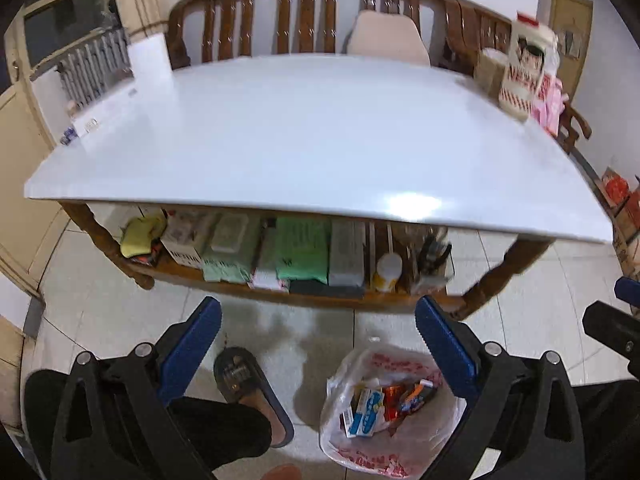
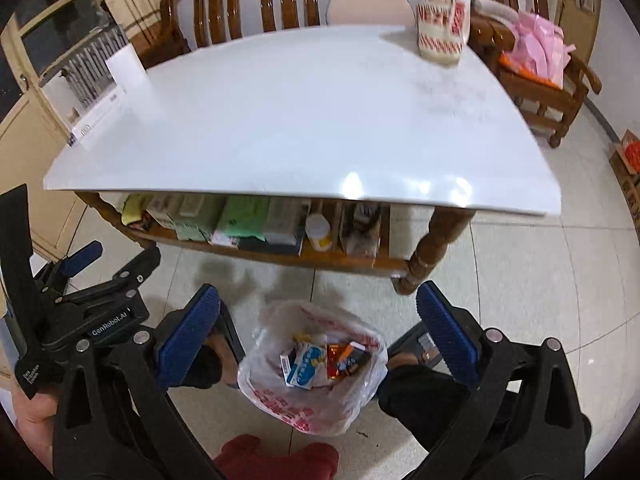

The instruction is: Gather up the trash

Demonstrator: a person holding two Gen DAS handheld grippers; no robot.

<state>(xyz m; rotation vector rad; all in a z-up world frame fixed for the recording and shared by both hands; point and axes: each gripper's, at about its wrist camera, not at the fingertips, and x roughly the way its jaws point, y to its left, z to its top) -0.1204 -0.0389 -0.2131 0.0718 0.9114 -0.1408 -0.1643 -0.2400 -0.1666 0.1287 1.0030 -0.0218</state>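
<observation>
A clear plastic bag with red print [image 1: 394, 408] stands open on the floor tiles in front of the table; it shows in the right wrist view [image 2: 316, 364] too. Inside lie a blue and white carton [image 2: 306, 366] and red and orange wrappers [image 2: 346, 360]. My left gripper [image 1: 318, 332] is open and empty, held above the floor to the left of the bag. My right gripper [image 2: 318, 320] is open and empty, just above the bag's mouth. The left gripper's body [image 2: 92, 300] shows at the left of the right wrist view.
The white table top [image 1: 304, 140] carries a tall printed bag [image 1: 524, 68] at its far right corner. Its lower shelf [image 1: 280, 256] holds several packets and boxes. A wooden bench [image 1: 304, 16] and a pink chair [image 1: 388, 36] stand behind. My slippered foot [image 1: 248, 388] is left of the bag.
</observation>
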